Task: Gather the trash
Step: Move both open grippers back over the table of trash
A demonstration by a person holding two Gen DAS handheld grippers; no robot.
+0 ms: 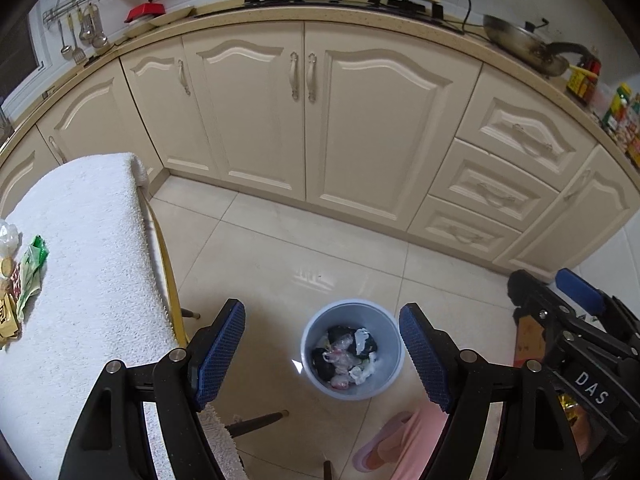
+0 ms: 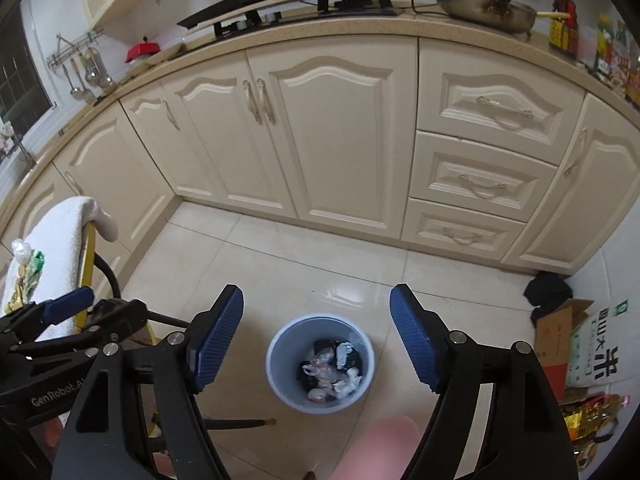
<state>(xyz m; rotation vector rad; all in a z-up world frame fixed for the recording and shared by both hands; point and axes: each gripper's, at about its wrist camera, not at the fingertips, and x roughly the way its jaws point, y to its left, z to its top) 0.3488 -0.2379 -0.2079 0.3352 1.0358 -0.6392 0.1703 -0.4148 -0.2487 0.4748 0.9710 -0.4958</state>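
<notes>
Both hand-held grippers hang over the floor with nothing in them: my left gripper (image 1: 322, 356) has its blue ribbed pads spread wide and bare, and my right gripper (image 2: 316, 340) shows the same gap. Straight below both sits the round pale-blue plastic trash bin (image 1: 390, 376), upright on the cream tiles, with crumpled white, pink and dark wrappers lying in its bottom.

What is left to collect lies to my left, I judge: a small heap of green, red and gold snack wrappers (image 1: 24, 280) beside a clear crumpled plastic bag (image 1: 8, 236), on the white towel-covered table (image 1: 92, 260). From the left wrist view that heap is at the far left edge, well apart from the bin; from the right wrist view it sits beyond the left gripper. So the left hand is the nearer one. The heap's long axis runs roughly along the table's length, so I'd close across its narrow width.
</notes>
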